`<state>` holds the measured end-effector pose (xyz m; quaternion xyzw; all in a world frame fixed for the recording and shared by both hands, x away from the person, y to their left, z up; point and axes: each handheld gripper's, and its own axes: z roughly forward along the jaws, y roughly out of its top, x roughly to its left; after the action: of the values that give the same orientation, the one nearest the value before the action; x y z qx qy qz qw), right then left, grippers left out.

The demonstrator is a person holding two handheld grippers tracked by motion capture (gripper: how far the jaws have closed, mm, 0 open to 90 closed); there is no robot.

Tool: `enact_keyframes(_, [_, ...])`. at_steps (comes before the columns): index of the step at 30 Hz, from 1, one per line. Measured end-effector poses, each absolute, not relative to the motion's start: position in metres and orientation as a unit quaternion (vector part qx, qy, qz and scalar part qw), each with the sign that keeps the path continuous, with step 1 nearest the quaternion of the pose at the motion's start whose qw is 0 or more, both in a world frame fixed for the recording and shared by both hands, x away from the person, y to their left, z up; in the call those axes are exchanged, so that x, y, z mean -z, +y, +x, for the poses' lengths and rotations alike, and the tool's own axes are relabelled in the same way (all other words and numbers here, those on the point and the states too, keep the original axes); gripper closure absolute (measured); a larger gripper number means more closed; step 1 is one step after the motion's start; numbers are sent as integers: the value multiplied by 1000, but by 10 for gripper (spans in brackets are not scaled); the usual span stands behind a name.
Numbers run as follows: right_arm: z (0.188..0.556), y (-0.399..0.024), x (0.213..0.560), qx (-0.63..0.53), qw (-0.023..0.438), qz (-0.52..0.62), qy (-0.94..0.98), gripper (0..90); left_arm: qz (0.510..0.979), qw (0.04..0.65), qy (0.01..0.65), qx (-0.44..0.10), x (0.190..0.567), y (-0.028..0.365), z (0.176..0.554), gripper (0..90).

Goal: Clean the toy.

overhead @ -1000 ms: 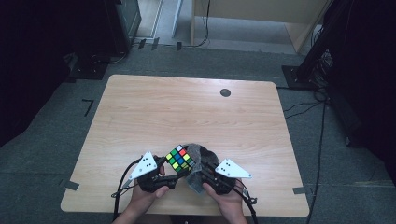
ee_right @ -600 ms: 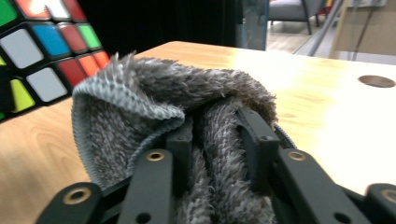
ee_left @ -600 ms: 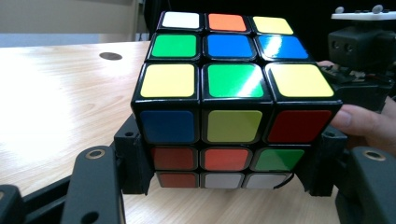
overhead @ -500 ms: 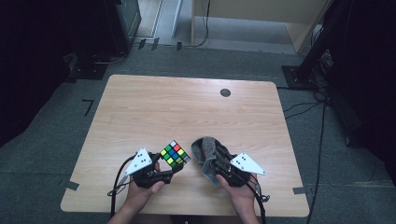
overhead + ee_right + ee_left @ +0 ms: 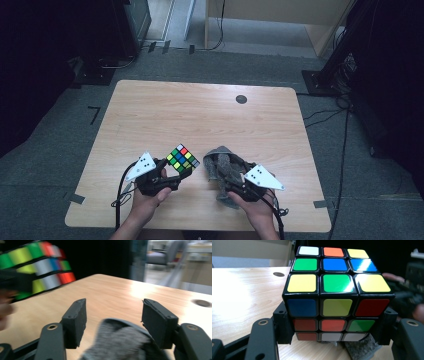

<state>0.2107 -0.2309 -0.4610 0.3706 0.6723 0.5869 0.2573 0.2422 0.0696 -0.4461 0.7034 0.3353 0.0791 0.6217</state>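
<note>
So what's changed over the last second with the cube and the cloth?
The right gripper and grey cloth pulled right, away from the cube; its jaws have just been opening, cloth loose between them. The left gripper stayed clamped on the cube, above the table.

The puzzle cube is motion-blurred and cut off at the frame's edge.

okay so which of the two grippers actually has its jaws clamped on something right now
The left gripper: its jaws press both sides of the puzzle cube. The right gripper has just been opening, and its jaws stand apart with the grey cloth loose between them.
</note>
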Motion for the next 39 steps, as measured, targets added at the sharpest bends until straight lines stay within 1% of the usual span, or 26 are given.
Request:
enact_keyframes(3, [210,-219,466,-596,235,347,685,368,702,620,345,-70,445,71,244,343])
enact_keyframes(8, [208,-198,478,-582,244,311,711,283,693,624,358,-42,441,67,245,343])
enact_keyframes(12, [206,-188,480,-591,257,295,706,266,699,616,363,-32,440,59,242,343])
enact_keyframes(18, [200,-181,479,-611,276,261,695,267,702,611,366,-10,441,50,240,343])
enact_keyframes(25, [198,-177,477,-620,289,252,685,274,703,608,370,10,444,43,238,343])
enact_keyframes(29, [197,-176,477,-624,291,249,682,287,706,606,366,24,446,38,236,343])
enact_keyframes(34, [197,-175,478,-620,307,248,678,311,699,610,370,51,447,38,239,343])
enact_keyframes(37, [196,-175,478,-613,320,242,680,339,699,608,372,54,448,39,241,341])
enact_keyframes(39, [195,-175,477,-606,324,239,686,341,698,611,368,61,449,39,242,334])
